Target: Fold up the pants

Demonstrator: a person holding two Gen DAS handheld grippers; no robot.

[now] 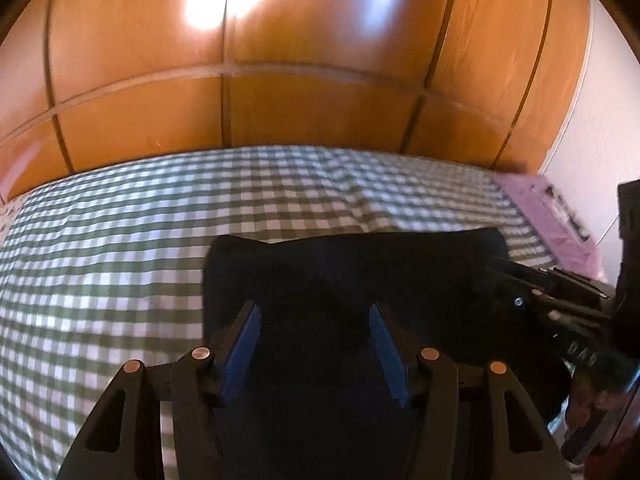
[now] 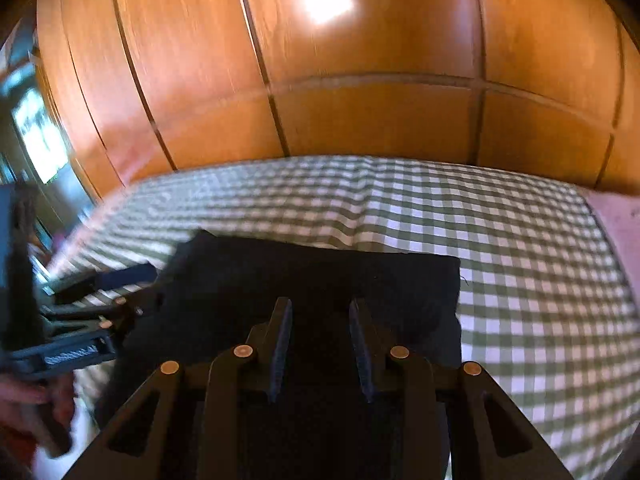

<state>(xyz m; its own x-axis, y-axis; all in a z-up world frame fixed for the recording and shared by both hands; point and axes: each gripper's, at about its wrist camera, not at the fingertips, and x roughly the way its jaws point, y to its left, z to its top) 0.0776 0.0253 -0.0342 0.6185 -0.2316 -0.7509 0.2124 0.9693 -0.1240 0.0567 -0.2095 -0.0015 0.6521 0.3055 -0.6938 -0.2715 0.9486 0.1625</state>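
Dark folded pants [image 1: 360,264] lie in a rough rectangle on a green-and-white checked bedspread [image 1: 100,260]. My left gripper [image 1: 314,308] hovers over their near half, blue pads wide apart and nothing between them. At the right edge of that view, the right gripper [image 1: 508,284] reaches over the pants' right end. In the right wrist view the pants [image 2: 320,268] fill the middle, and my right gripper [image 2: 320,302] stands over them, open with a narrower gap and no cloth pinched. The left gripper [image 2: 132,288] sits at the pants' left end.
Orange wooden wardrobe doors [image 1: 320,112] rise behind the bed. A lilac pillow [image 1: 548,216] lies at the bed's right end, also in the right wrist view [image 2: 620,220]. A person's hand [image 2: 40,400] holds the left gripper. A bright window [image 2: 36,136] is far left.
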